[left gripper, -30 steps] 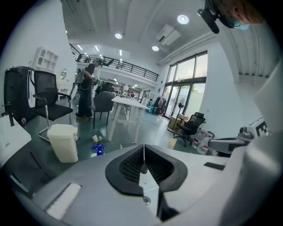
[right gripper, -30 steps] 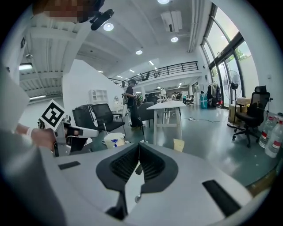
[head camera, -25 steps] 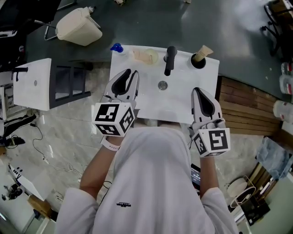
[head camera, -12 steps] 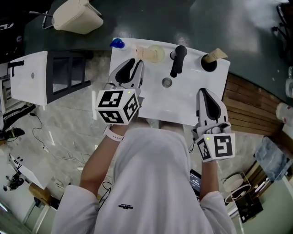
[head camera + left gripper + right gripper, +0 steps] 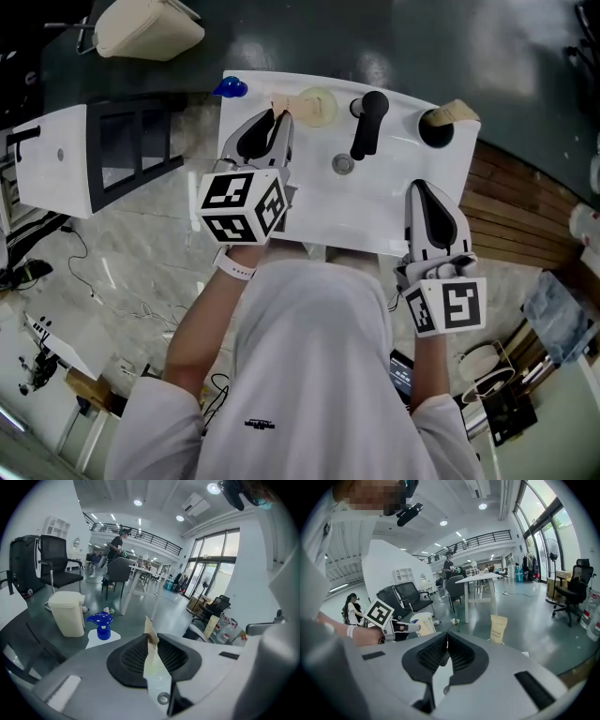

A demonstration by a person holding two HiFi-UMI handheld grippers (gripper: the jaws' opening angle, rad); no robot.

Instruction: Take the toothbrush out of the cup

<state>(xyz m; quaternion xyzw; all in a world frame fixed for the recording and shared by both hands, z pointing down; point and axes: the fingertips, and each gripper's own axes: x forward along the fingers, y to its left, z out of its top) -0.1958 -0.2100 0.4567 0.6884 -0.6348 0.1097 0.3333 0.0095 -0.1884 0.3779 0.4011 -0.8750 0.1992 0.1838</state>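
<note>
Broadly, the scene is a white washbasin with both grippers held over its near half. The left gripper reaches to the back left. The right gripper hangs further back with its jaws pressed together on nothing. A black faucet stands at the back, between a pale cup and a black cup. The black cup holds a kraft toothbrush packet. A second tan packet sits at the pale cup's left edge, though whether it stands inside that cup is unclear. The left jaws are only a sliver apart and hold nothing. The packet's serrated top shows in that slit, just past the tips. The approach looks lined up on this packet, so the grasp is probably the step in hand. To do it well, the left jaws should part wider before going further in, so that the pads take the packet's flat faces just below the top edge. The pull should then run straight up along the packet, since a light cup could tip or be dragged along. The right gripper is free to steady the cup if it shifts.
</note>
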